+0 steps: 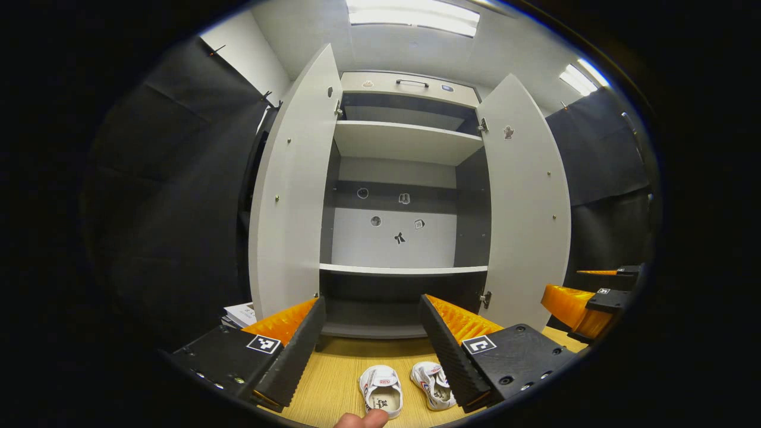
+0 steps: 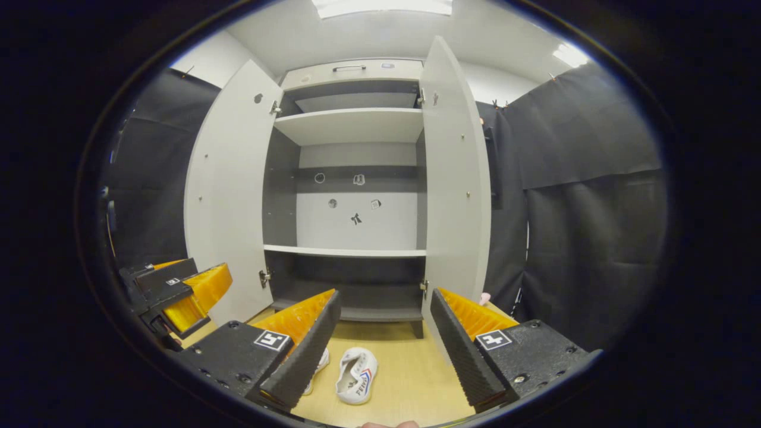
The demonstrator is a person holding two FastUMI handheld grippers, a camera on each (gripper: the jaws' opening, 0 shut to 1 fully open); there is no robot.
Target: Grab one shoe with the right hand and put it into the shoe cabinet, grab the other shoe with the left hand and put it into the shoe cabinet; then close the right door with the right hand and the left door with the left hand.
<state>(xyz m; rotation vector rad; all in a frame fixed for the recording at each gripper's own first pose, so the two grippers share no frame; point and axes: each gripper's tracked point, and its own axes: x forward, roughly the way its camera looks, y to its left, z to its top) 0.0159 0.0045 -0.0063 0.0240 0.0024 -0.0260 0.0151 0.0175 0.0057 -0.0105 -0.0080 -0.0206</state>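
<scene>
So we're looking at a tall pale grey shoe cabinet with dark inner walls, both shelves bare. Its left door and right door are swung wide open toward us. It stands on a light wood-grain floor.

On that floor, just in front of the cabinet, sit two small white shoes with red and blue markings: one shoe and the other shoe just beside it, toes pointing our way in the left gripper view. In the right gripper view the pair lies low, one of them partly hidden behind a finger.

Our left tongs are released, gap wide, hovering above the shoes and gripping nothing. Our right tongs are spread apart too, empty, above the floor.
</scene>
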